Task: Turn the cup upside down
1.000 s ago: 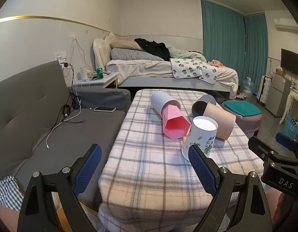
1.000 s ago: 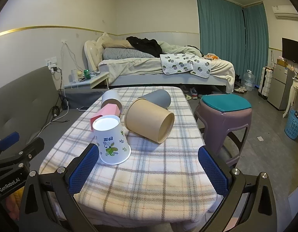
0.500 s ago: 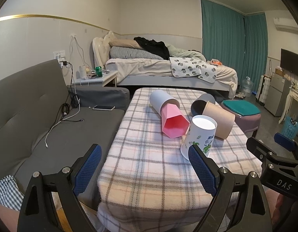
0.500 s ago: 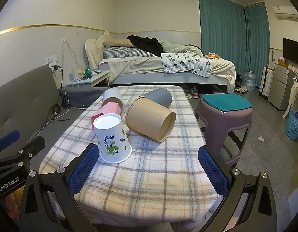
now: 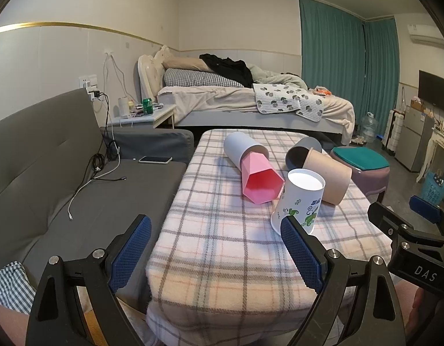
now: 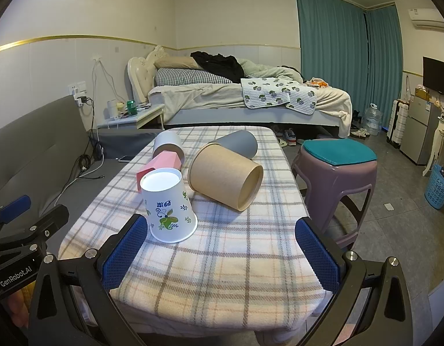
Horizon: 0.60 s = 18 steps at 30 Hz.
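The pink cup [image 6: 160,163] is mostly hidden behind the paper cup [image 6: 170,207] in the right wrist view. The grey cup [image 5: 301,151] sits half behind the brown cup [image 5: 327,177]. The paper cup's printed characters are too small to read.

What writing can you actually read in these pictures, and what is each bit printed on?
"DAS": on the black right gripper body, seen from the left wrist.
"GenRobot.AI": on the black left gripper body, seen from the right wrist.
Blue characters on the white floral paper cup: too blurred to read.
Green drink can on the bedside table: too small to read.
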Each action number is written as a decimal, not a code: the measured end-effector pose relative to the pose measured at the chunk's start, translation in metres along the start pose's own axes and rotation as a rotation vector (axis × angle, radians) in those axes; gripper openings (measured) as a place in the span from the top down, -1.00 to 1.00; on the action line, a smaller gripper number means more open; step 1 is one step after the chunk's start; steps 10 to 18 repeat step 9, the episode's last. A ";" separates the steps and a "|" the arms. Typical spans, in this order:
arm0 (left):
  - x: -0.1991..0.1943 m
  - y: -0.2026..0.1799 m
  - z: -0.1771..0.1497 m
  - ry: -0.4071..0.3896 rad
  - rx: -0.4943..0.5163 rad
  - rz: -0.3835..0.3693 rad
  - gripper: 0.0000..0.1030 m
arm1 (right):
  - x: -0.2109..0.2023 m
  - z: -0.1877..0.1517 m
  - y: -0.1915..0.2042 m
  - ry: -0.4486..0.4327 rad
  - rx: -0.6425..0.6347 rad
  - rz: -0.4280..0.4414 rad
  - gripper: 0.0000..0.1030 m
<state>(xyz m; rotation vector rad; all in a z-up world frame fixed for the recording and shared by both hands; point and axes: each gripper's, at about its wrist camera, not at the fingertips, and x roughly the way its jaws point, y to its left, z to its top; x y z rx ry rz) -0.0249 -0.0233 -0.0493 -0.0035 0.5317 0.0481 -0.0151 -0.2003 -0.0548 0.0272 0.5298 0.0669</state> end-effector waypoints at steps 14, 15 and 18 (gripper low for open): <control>0.002 0.003 -0.003 0.004 -0.008 0.005 -0.83 | 0.000 0.000 0.000 -0.002 0.001 -0.001 -1.00; 0.002 0.003 -0.003 0.004 -0.008 0.005 -0.83 | 0.000 0.000 0.000 -0.002 0.001 -0.001 -1.00; 0.002 0.003 -0.003 0.004 -0.008 0.005 -0.83 | 0.000 0.000 0.000 -0.002 0.001 -0.001 -1.00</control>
